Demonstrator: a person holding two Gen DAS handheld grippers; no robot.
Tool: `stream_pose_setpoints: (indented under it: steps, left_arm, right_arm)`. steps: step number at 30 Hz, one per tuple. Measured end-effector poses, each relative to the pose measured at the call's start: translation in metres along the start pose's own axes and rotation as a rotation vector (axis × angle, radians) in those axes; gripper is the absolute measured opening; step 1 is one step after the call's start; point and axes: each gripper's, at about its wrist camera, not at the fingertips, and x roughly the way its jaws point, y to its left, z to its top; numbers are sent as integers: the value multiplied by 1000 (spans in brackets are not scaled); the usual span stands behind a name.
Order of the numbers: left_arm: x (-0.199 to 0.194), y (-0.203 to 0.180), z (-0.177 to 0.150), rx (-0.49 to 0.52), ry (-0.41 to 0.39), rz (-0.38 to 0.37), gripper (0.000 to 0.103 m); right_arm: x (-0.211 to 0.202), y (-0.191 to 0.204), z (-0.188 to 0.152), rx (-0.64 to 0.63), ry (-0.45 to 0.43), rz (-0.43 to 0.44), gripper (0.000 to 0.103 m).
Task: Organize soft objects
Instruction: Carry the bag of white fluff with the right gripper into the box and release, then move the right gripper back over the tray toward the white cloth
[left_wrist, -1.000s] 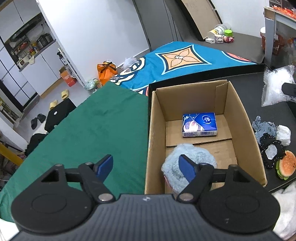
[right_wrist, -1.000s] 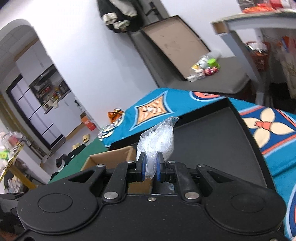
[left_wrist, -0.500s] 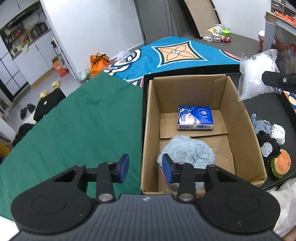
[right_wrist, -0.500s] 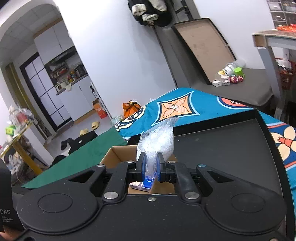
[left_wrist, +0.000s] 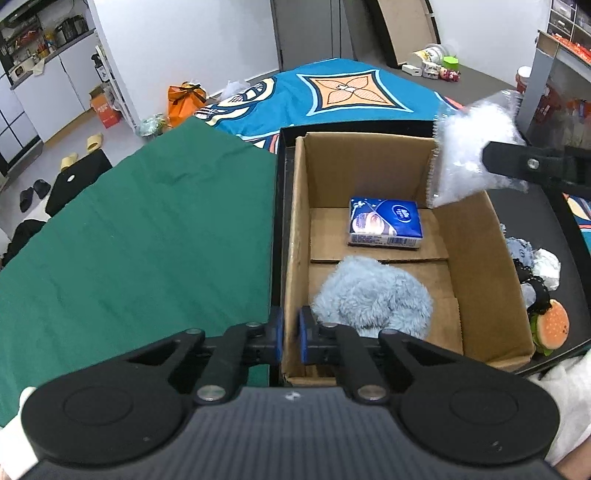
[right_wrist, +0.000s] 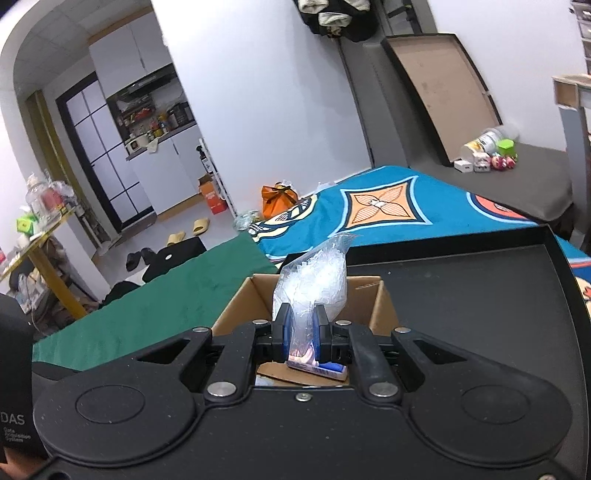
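Note:
An open cardboard box stands on a black tray. Inside lie a blue tissue pack and a fluffy light-blue plush. My right gripper is shut on a clear plastic bag of white stuffing and holds it above the box's far right rim; the bag also shows in the left wrist view. My left gripper is shut and empty, straddling the box's near left wall. Right of the box lie a burger toy and small cloth items.
A green cloth covers the table left of the box. A blue patterned cloth lies beyond it. The tray's bare dark floor stretches right of the box. The floor beyond holds slippers, an orange bag and clutter.
My left gripper has closed from wide open to shut, empty, near the box's left wall. My right gripper has carried the bag leftward to over the box.

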Motion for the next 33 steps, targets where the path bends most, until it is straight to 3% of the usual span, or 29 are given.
stream_pose_setpoints:
  steps: [2,3,4,9,19,33]
  left_arm:
    - [0,1,0,3,-2,-3,8]
    - [1,1,0,-1,0,-4,8]
    - [1,2,0,-7,2,-5,8]
    - [1,2,0,-4,3,1,9]
    - [-6,-14,-1,70,-26,85,14]
    - [-19,-26,-1,116,-88,176,32]
  right_arm:
    - [4,3,0,3,42,0,20]
    - [5,3,-1,7,54,-4,31]
    - [5,3,-2,8,52,-5,34]
    - [-8,-7,-6,33,43,-33,34]
    - [-38,-41,-17,86,49,-116,34]
    - [-59,-81,-39,145,100,-171,34]
